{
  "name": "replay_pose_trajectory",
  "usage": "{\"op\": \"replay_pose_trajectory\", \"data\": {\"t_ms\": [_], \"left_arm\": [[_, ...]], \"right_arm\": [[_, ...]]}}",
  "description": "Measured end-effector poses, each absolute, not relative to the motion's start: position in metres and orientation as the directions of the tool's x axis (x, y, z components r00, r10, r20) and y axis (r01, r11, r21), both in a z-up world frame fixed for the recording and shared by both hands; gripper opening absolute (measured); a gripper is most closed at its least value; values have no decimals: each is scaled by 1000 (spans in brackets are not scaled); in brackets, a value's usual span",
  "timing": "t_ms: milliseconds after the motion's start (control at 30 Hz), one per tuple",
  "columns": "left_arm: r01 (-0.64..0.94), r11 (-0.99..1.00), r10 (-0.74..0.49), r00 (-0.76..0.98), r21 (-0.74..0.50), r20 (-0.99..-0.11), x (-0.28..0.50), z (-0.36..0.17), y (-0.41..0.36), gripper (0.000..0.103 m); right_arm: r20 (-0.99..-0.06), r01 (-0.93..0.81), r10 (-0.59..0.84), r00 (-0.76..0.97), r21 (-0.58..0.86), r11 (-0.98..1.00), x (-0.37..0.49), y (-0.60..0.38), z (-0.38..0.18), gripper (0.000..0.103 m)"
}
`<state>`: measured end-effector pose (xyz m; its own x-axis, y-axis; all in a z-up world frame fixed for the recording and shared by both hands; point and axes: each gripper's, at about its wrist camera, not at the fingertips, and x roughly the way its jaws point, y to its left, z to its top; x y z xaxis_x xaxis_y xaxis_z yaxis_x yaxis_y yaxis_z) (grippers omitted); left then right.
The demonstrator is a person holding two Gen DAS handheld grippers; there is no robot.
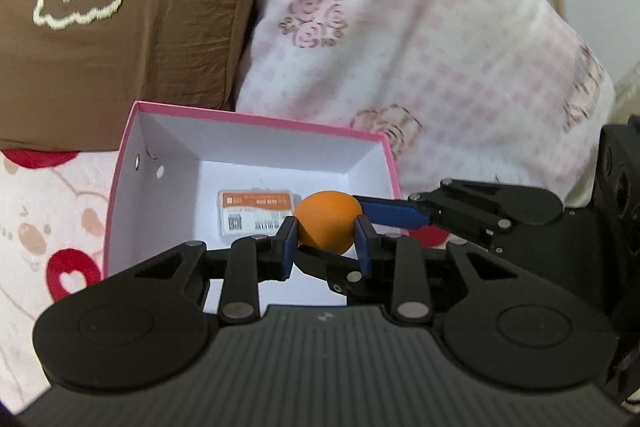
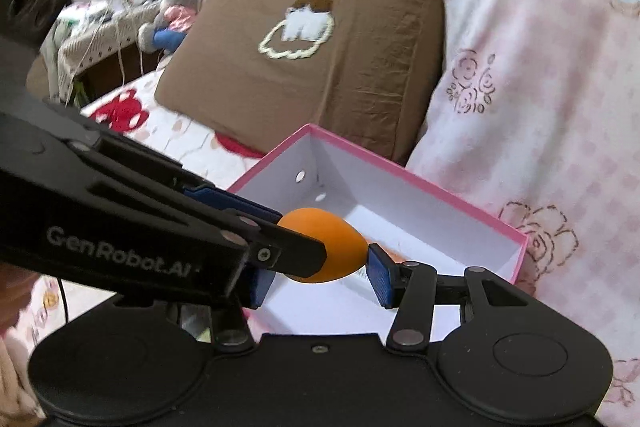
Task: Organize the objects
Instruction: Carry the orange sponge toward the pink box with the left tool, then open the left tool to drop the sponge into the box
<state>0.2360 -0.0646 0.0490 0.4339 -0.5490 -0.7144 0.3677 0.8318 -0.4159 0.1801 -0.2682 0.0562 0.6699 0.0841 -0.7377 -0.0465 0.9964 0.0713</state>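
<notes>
An orange egg-shaped object (image 1: 326,223) (image 2: 332,251) hangs over the open pink box (image 1: 256,119) (image 2: 400,167), which is white inside. My left gripper (image 1: 326,233) is shut on it, a blue pad pressing each side. The right gripper (image 2: 320,269) comes in from the right and is shut on the same egg. One of its blue fingers (image 1: 386,213) lies against the egg's right end. In the right wrist view the left gripper's arm (image 2: 160,227) crosses from the left and hides the right gripper's left pad. A small orange-labelled packet (image 1: 256,215) lies on the box floor.
The box sits on a bed with a red-heart sheet (image 1: 48,227). A brown embroidered pillow (image 1: 140,7) (image 2: 312,67) and a pink checked quilt (image 1: 420,47) (image 2: 540,67) rise right behind it. A cluttered bedside table with a plush toy (image 2: 172,15) stands far left.
</notes>
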Motion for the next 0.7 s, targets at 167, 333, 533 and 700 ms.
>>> {"op": "replay_pose_trajectory", "data": {"t_ms": [167,333,533,700], "left_arm": [[299,849,-527,411,-436,-744,280,21,-76,29],[239,867,-498,400,-437,-769,311,-12,-87,28],[197,870,-492,421,-453,-762,332,-41,-90,28],[200,872,-487,443,-447,-753,342,-52,-92,28]], "right_arm": [[-776,11,134,616,179,984,223,-299,27,55],[-794,70,151,589,237,969,251,-323,-11,55],[-817,116,122,564,225,968,276,-329,-41,54],[-807,182,128,576,279,943,284,-341,-55,54]]}}
